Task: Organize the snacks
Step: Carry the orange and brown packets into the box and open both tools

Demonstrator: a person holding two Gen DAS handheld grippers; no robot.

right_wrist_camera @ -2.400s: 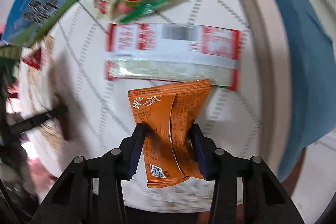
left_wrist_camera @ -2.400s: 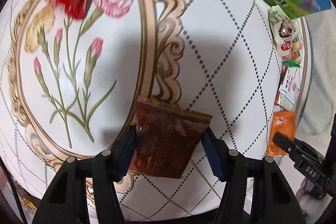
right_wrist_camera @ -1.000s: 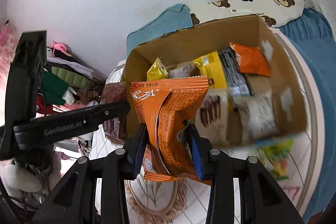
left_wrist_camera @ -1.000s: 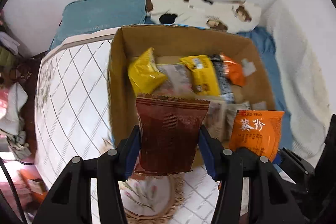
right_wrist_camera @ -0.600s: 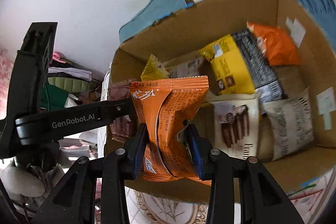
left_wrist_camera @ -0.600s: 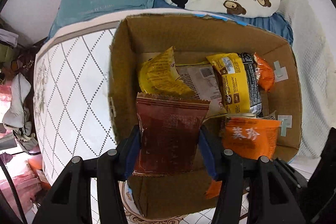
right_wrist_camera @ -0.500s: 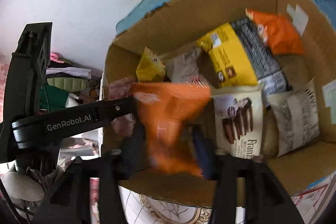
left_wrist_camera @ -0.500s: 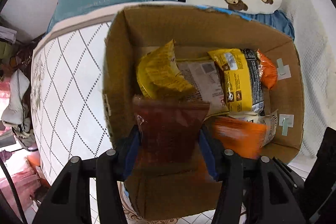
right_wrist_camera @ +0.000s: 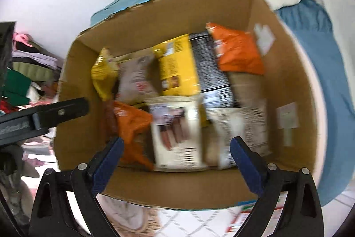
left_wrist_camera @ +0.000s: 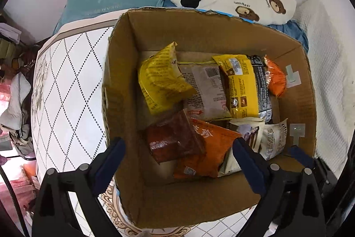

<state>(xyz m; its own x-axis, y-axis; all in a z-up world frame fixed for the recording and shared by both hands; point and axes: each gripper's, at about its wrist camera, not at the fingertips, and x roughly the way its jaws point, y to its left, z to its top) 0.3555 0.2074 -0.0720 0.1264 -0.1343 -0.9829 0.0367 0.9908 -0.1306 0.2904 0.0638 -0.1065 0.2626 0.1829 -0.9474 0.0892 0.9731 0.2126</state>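
Black plastic left gripper (left_wrist_camera: pixel 178 157) and right gripper (right_wrist_camera: pixel 176 153), silver screws, blue-padded fingers (left_wrist_camera: pixel 109 159).

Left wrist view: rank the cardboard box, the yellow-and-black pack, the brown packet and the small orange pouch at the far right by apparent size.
1. cardboard box
2. yellow-and-black pack
3. brown packet, though nearness may enlarge it
4. small orange pouch

Both wrist cams look steeply down from close above into the same cardboard box (left_wrist_camera: pixel 124 86), the right one (right_wrist_camera: pixel 73 81) blurry and slightly further right.
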